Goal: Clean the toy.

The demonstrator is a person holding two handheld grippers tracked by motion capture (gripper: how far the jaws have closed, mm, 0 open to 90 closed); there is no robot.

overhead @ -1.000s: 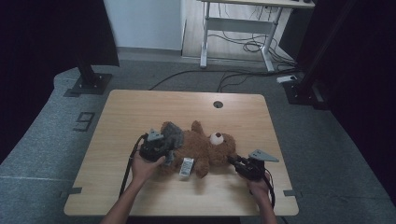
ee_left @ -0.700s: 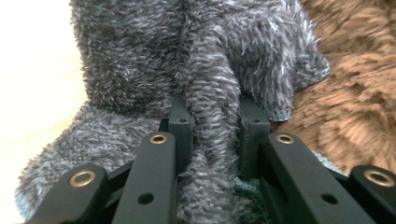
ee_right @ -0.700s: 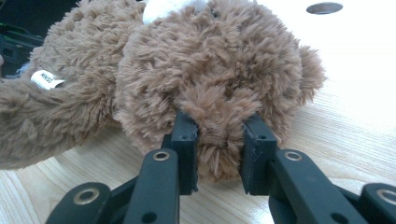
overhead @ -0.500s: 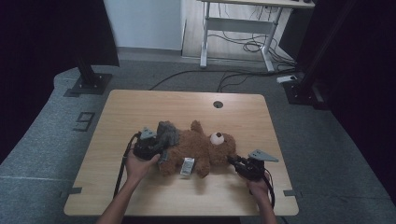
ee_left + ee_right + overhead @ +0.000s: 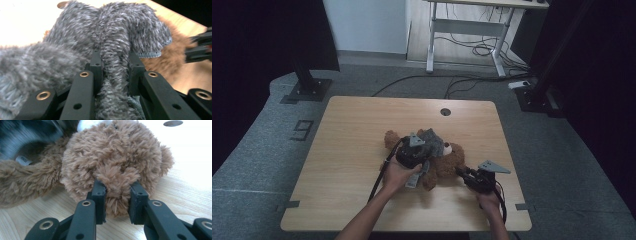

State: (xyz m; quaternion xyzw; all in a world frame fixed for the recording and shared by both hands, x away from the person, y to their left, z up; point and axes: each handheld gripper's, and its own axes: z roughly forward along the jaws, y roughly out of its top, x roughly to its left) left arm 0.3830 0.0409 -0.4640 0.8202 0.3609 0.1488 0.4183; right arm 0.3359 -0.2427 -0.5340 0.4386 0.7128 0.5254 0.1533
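A brown teddy bear (image 5: pixel 447 162) lies mid-table, soft and light, its ear pinched by the right gripper (image 5: pixel 117 195) while the left gripper (image 5: pixel 112 72) clamps a fold of its fuzzy grey garment (image 5: pixel 117 32), likely stretchy.

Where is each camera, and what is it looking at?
High view: up above the table, looking down; both forearms and hands come in from the bottom.
Left gripper view: on the left gripper, looking along its black fingers pinching the grey fuzzy cloth.
Right gripper view: on the right gripper, its fingers squeezing the teddy bear.
All three show the bear.
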